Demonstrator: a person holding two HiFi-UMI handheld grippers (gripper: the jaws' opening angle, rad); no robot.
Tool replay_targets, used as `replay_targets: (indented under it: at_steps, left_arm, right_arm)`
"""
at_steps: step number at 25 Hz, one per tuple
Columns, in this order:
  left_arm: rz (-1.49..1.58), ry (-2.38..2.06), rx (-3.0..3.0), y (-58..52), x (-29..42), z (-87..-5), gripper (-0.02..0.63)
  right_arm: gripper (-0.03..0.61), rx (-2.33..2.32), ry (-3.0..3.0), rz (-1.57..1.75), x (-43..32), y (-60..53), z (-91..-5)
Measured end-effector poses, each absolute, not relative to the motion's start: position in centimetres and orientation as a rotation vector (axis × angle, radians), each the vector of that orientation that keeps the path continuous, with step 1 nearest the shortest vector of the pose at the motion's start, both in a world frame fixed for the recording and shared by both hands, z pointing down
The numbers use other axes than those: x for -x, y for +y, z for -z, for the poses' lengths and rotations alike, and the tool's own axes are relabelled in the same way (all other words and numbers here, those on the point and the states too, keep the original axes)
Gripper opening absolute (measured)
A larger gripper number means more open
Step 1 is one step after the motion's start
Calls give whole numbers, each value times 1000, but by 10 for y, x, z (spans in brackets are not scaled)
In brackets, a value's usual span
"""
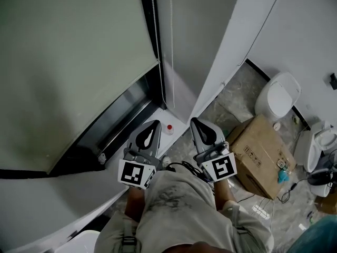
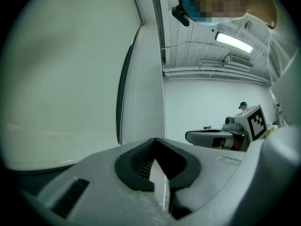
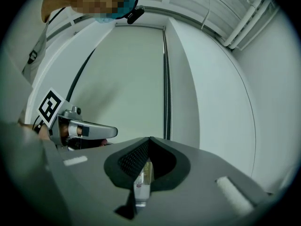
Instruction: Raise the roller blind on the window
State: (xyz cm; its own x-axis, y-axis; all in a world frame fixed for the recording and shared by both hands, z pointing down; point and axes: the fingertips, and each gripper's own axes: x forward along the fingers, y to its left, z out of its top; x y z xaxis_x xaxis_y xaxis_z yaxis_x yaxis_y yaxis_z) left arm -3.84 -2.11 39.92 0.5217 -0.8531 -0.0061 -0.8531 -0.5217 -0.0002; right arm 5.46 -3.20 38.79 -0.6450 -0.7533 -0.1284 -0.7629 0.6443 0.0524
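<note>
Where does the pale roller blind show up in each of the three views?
Head view: the pale fabric roller blind fills the upper left.
Left gripper view: the blind covers the left half.
Right gripper view: the blind hangs at centre.
Shared landmark: the dark vertical strip along the blind's right edge.

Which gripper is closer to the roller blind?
The left gripper, on the side of the roller blind; the right gripper is farther off, toward the cardboard box.

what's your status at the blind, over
Left tool and right tool shut, empty. Roller blind nearly down, bead chain untouched. Small bottle on sill, not blocking.
</note>
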Motion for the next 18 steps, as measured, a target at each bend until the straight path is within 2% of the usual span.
replay_targets:
  at_steps: [18]
  left_arm:
    - [20,1376,2809,-113,54,-401,5]
  right_arm:
    - [11,1466,2753,-161,-28,-102,-388]
